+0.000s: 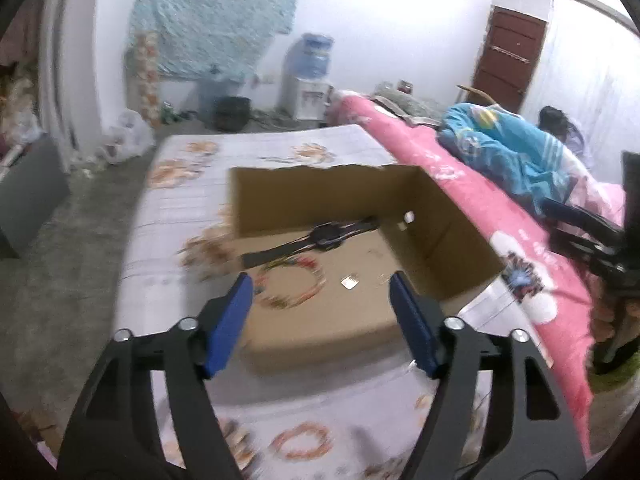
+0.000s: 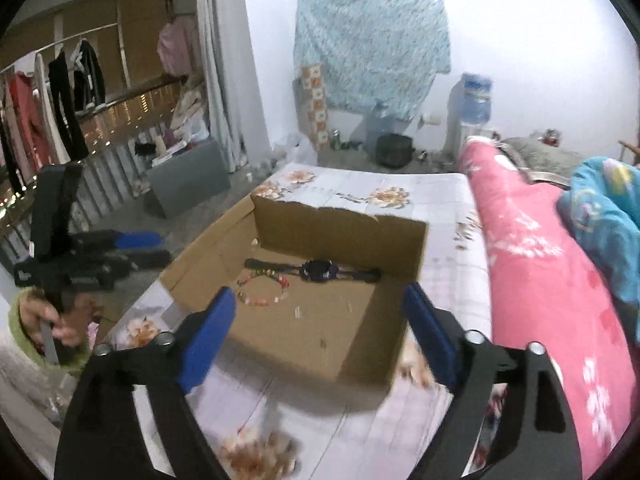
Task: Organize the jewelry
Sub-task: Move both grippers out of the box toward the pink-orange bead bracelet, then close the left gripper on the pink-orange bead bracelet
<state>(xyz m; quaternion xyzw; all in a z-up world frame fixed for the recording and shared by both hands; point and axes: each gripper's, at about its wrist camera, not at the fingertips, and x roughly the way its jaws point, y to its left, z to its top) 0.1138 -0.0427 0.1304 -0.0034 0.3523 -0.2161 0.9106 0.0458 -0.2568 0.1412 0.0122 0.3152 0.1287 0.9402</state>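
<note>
An open cardboard box (image 1: 436, 216) (image 2: 344, 224) lies on a flowered sheet. Inside it are a black wristwatch (image 1: 326, 235) (image 2: 318, 271), a colourful bead bracelet (image 1: 290, 286) (image 2: 262, 290) and a few small pale pieces (image 1: 350, 281) (image 2: 298, 312). My left gripper (image 1: 322, 284) is open and empty, above the box's near edge, with the bracelet by its left finger. My right gripper (image 2: 320, 300) is open and empty, above the box's near side. The left gripper also shows in the right wrist view (image 2: 136, 248), to the left of the box.
A rolled pink quilt (image 1: 472, 208) (image 2: 532, 264) lies along the right of the box, with a blue blanket (image 1: 508, 148) (image 2: 608, 208) on it. A grey box (image 2: 188, 176), a water dispenser (image 1: 310, 76) and a clothes rail (image 2: 60, 80) stand further off.
</note>
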